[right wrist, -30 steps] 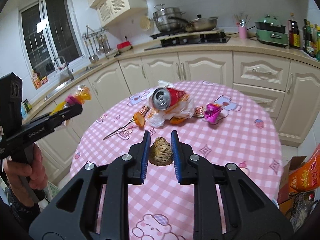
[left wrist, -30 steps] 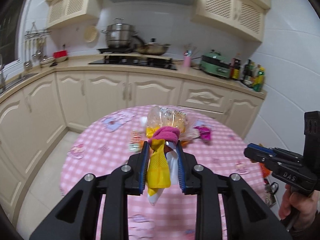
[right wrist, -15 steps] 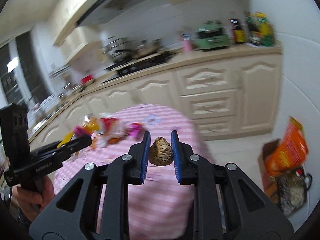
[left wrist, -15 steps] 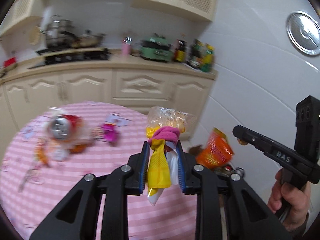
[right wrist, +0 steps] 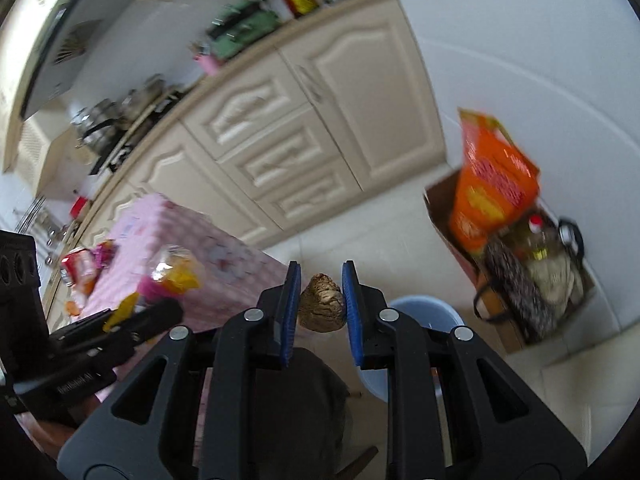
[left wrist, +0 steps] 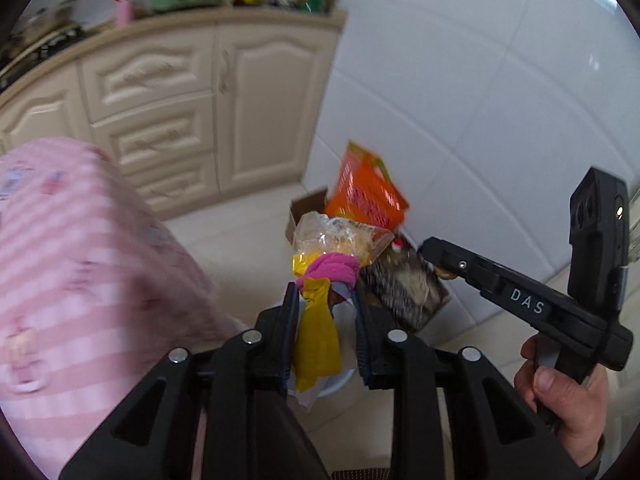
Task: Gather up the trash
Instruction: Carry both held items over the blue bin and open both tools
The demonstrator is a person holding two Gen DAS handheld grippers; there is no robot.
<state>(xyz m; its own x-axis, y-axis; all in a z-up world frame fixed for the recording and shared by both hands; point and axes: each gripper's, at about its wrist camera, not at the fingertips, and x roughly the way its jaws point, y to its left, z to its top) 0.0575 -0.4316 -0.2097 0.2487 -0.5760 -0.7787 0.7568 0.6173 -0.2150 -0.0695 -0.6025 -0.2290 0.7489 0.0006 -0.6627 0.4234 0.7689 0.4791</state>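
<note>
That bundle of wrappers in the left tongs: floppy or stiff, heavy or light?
The wrapper bundle is probably floppy: its yellow strip hangs limp between the left tongs. Likely light, being thin crinkled film. It may slip, since the film looks glossy.

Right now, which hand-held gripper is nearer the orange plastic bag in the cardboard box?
Right. The right hand-held gripper, clamping a brown lump, reaches toward the orange plastic bag; the left hand-held gripper, clamping a yellow-and-pink wrapper bundle, hangs farther off beside the pink checked tablecloth.
</note>
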